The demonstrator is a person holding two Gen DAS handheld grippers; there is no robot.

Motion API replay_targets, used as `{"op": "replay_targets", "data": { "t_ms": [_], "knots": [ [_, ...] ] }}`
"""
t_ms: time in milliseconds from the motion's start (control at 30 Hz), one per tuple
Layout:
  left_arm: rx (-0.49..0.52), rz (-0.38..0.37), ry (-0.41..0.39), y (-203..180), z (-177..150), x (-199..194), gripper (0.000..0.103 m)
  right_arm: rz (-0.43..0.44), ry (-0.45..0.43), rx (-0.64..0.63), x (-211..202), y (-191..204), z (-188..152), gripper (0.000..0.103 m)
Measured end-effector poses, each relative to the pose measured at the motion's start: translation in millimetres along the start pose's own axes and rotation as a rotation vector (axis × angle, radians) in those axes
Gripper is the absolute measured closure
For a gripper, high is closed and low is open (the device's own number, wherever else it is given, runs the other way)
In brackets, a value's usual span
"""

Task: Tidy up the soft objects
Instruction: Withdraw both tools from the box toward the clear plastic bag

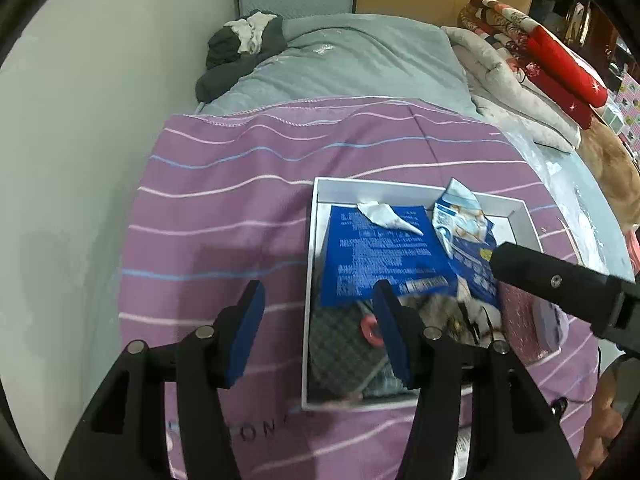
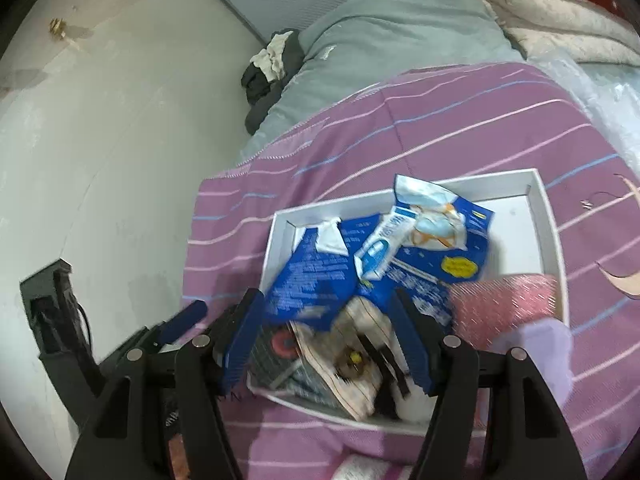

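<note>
A white box point(image 1: 400, 186) point(image 2: 496, 184) lies on a purple striped blanket. It holds a flat blue packet point(image 1: 380, 252) point(image 2: 312, 276), a torn blue-and-white packet point(image 1: 464, 220) point(image 2: 424, 232), a pink glitter pouch point(image 1: 520, 320) point(image 2: 504, 304) and a grey checked item with a red ring point(image 1: 344, 344) point(image 2: 276, 348). My left gripper point(image 1: 320, 332) stands open over the box's left edge, nothing between its pads. My right gripper point(image 2: 328, 344) hangs open just above the near contents, gripping nothing; its black body point(image 1: 560, 284) crosses the box's right side.
The purple blanket point(image 1: 240, 208) covers a bed against a pale wall point(image 1: 80, 160). Beyond it lie a grey-green quilt point(image 1: 360, 60), dark clothes with a white piece point(image 1: 244, 40), and beige and red quilts point(image 1: 540, 64) at the right. A black socket point(image 2: 44, 300) sits on the wall.
</note>
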State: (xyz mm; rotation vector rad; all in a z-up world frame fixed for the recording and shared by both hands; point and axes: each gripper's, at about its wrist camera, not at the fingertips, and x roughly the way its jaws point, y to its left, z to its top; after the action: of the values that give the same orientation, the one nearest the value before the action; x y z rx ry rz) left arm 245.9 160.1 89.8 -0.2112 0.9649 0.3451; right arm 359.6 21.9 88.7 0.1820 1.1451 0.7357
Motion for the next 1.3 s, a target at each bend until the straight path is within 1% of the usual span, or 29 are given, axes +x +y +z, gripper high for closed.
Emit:
{"op": "replay_targets", "data": {
  "t_ms": [67, 200, 267, 367, 533, 633, 733, 900, 1033, 1167, 1233, 1300],
  "knots": [
    [-0.001, -0.007, -0.006, -2, -7, -9, 0.046, -0.025, 0.004, -0.018, -9, -1, -8, 0.038],
    [0.012, -0.015, -0.010, -10, -20, -24, 0.046, -0.040, 0.005, -0.024, -28, -7, -27, 0.038],
    [0.015, -0.032, -0.010, -15, -28, -32, 0.046, -0.059, 0.002, -0.030, -39, -11, -41, 0.035],
    [0.027, -0.058, -0.013, -22, -42, -43, 0.046, -0.086, 0.013, -0.052, -52, -15, -63, 0.034],
    [0.084, -0.074, -0.001, -41, -61, -55, 0.046, -0.126, 0.023, -0.079, -68, -21, -91, 0.034],
    [0.110, -0.069, 0.006, -46, -69, -60, 0.046, -0.147, 0.021, -0.089, -76, -20, -102, 0.034],
    [0.127, -0.077, 0.013, -48, -81, -67, 0.046, -0.149, 0.027, -0.106, -85, -18, -117, 0.034],
    [0.121, -0.091, 0.030, -48, -99, -76, 0.046, -0.152, 0.047, -0.120, -93, -11, -139, 0.034],
    [0.081, -0.083, 0.030, -40, -119, -82, 0.046, -0.145, 0.082, -0.121, -98, -5, -163, 0.034],
    [0.033, -0.087, 0.031, -31, -143, -86, 0.046, -0.170, 0.099, -0.127, -103, -1, -188, 0.034],
    [0.029, -0.080, 0.019, -28, -157, -88, 0.046, -0.206, 0.108, -0.134, -103, 0, -204, 0.034],
    [0.038, -0.089, 0.029, -28, -168, -88, 0.046, -0.223, 0.122, -0.147, -101, 2, -218, 0.034]
  ]
}}
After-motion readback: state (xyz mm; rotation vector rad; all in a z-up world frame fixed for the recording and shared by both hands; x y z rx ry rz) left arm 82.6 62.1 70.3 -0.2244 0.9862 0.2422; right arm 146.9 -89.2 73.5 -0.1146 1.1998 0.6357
